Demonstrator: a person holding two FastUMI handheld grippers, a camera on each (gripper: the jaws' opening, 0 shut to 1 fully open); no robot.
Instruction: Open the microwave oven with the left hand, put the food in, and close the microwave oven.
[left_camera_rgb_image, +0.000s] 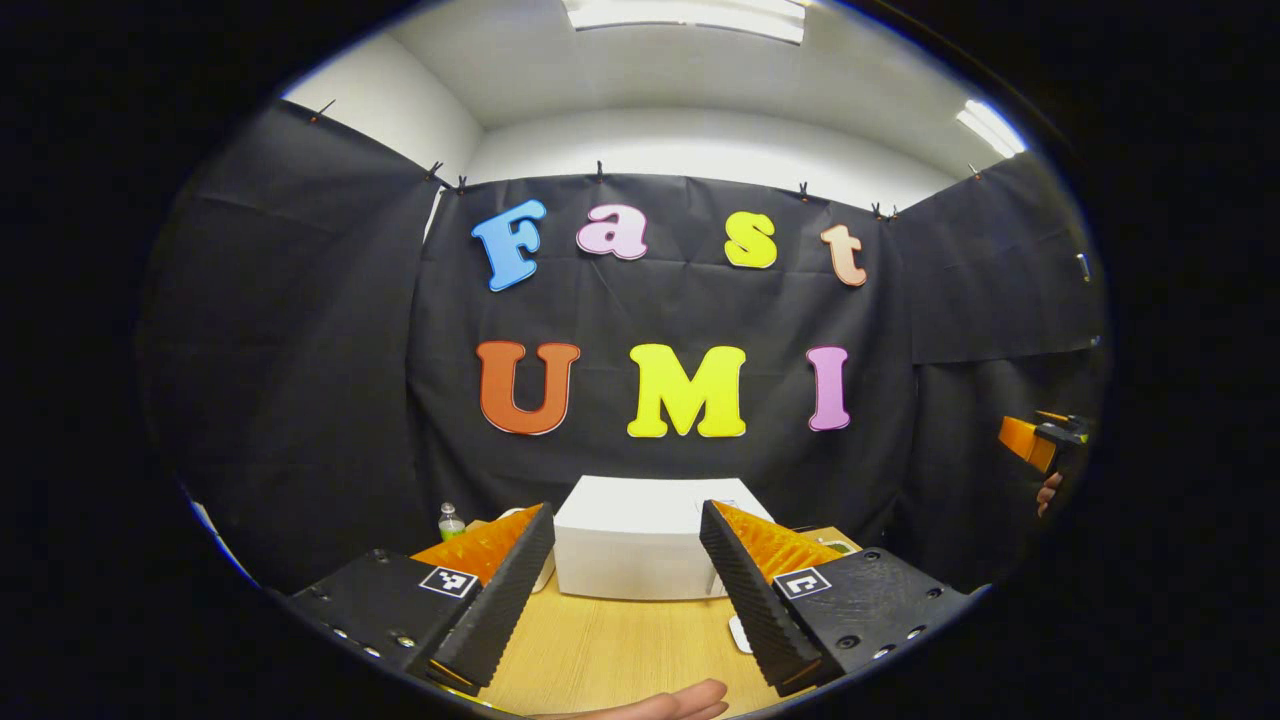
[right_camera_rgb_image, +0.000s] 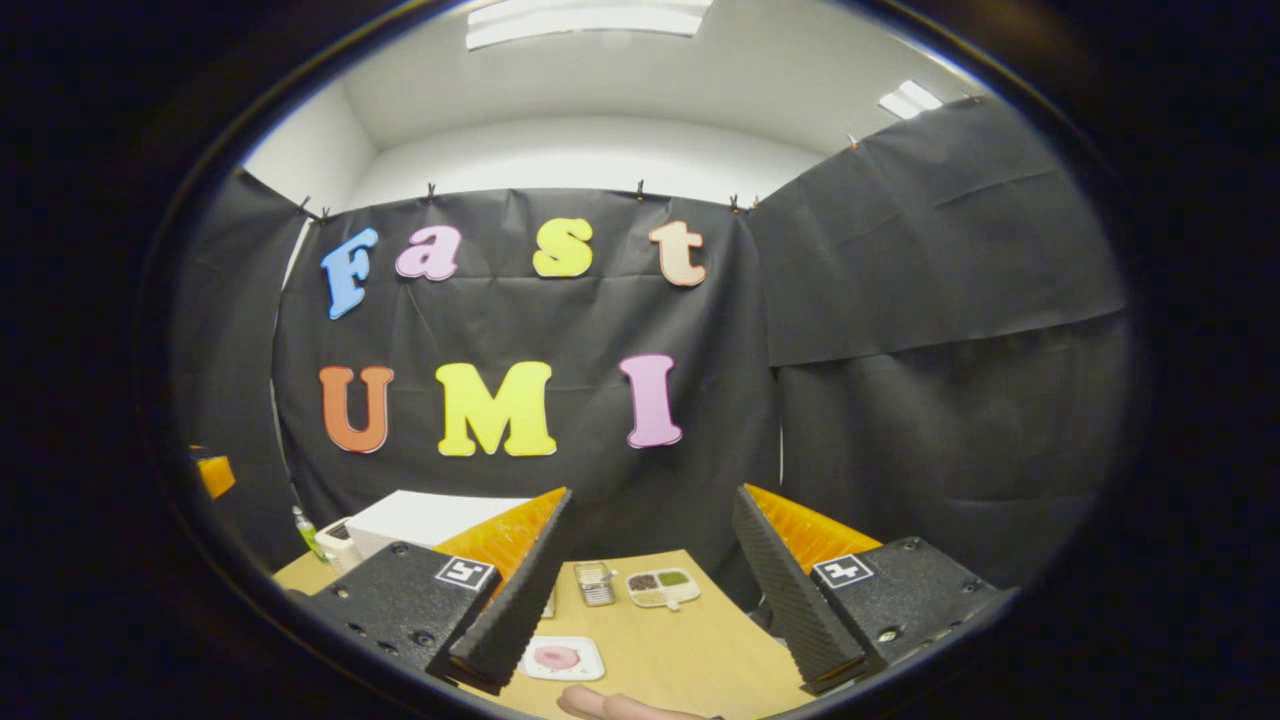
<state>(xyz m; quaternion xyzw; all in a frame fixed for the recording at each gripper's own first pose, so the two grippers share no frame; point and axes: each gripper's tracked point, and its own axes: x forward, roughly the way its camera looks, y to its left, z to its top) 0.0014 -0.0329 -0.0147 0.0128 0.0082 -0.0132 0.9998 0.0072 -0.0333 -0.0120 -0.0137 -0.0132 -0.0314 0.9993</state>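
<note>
- Above the wooden table (left_camera_rgb_image: 620, 650), left gripper (left_camera_rgb_image: 625, 590) hangs, jaws apart, facing the white microwave oven (left_camera_rgb_image: 630, 545).
- Right gripper (right_camera_rgb_image: 650, 590) jaws apart, over a plate (right_camera_rgb_image: 562, 658) of possibly pink food (right_camera_rgb_image: 556, 657).

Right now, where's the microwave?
In the left gripper view the white microwave sits on the wooden table against the back wall, straight ahead between the open left tongs.

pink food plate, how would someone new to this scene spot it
Start at the wooden table below the black cloth wall. The pink food plate lies nearest the camera: a white square plate holding one round pink piece, unlike the divided tray farther back.
</note>
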